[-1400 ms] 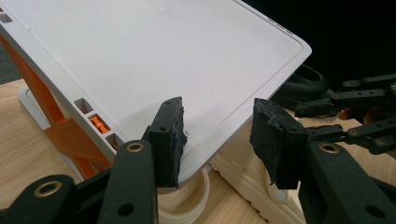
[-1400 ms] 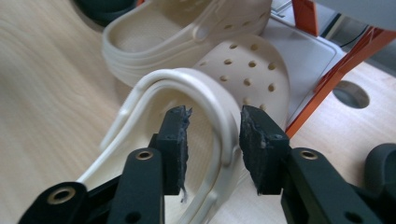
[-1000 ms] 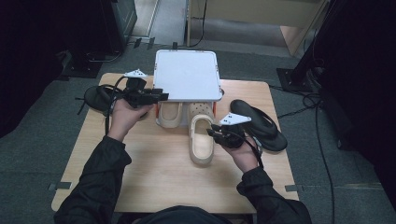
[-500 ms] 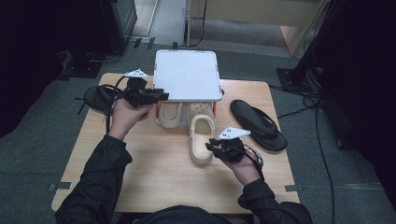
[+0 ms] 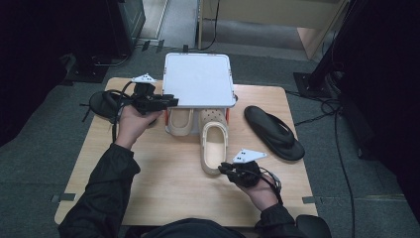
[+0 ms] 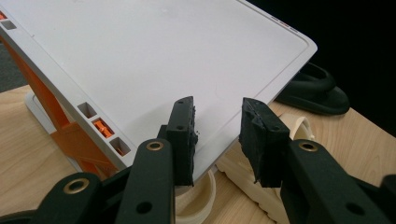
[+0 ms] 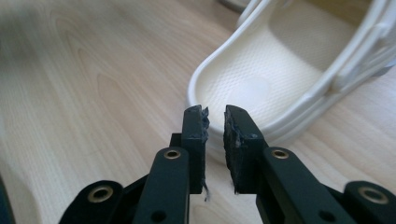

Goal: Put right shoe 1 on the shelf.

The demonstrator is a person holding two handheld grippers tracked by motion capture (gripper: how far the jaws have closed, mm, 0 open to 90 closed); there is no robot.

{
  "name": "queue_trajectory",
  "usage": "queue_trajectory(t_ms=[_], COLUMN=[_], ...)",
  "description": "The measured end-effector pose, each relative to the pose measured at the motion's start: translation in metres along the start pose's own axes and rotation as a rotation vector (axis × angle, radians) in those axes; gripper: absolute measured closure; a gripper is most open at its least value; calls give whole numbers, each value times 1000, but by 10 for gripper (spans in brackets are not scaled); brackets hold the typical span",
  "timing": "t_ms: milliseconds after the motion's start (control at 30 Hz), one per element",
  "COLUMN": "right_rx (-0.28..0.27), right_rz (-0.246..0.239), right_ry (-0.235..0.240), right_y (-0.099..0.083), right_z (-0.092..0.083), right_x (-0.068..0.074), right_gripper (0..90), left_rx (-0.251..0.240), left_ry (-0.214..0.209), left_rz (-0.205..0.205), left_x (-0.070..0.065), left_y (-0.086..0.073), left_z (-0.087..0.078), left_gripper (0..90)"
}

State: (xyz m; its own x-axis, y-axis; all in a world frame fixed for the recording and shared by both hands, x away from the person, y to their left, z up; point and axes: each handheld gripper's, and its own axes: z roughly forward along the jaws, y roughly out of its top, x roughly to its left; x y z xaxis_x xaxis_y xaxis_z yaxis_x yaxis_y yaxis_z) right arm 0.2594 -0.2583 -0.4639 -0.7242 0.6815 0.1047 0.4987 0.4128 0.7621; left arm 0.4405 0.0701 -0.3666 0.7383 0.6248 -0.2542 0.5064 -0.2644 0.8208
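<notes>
Right tool (image 7: 215, 122) (jaws just closing) meets cream clog's (image 7: 275, 79) heel rim.

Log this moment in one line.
left tool: jaws just closing, white board corner between, ungripped | right tool: jaws just closing, empty, at cream clog heel

At the frame's centre, the cream clog (image 5: 214, 147) has a finely dotted insole, and the tray (image 5: 199, 80) above it is white on orange supports (image 6: 70, 135). The sandal (image 5: 274, 132) at right is black, the table (image 5: 163, 183) pale wood-grain.
</notes>
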Motion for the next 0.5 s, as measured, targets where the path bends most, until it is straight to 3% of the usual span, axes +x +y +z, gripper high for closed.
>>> queue_trajectory(t_ms=[367,500], right_rx=[77,110], right_rz=[-36,-51], right_ry=[43,34], right_y=[-8,-10], right_z=[15,21], right_x=[11,12], right_gripper=[836,835], left_rx=[-6,-3], left_ry=[5,13], left_rz=[-4,5], left_x=[0,0], left_y=[-1,-1], left_z=[0,0], left_gripper=[676,686])
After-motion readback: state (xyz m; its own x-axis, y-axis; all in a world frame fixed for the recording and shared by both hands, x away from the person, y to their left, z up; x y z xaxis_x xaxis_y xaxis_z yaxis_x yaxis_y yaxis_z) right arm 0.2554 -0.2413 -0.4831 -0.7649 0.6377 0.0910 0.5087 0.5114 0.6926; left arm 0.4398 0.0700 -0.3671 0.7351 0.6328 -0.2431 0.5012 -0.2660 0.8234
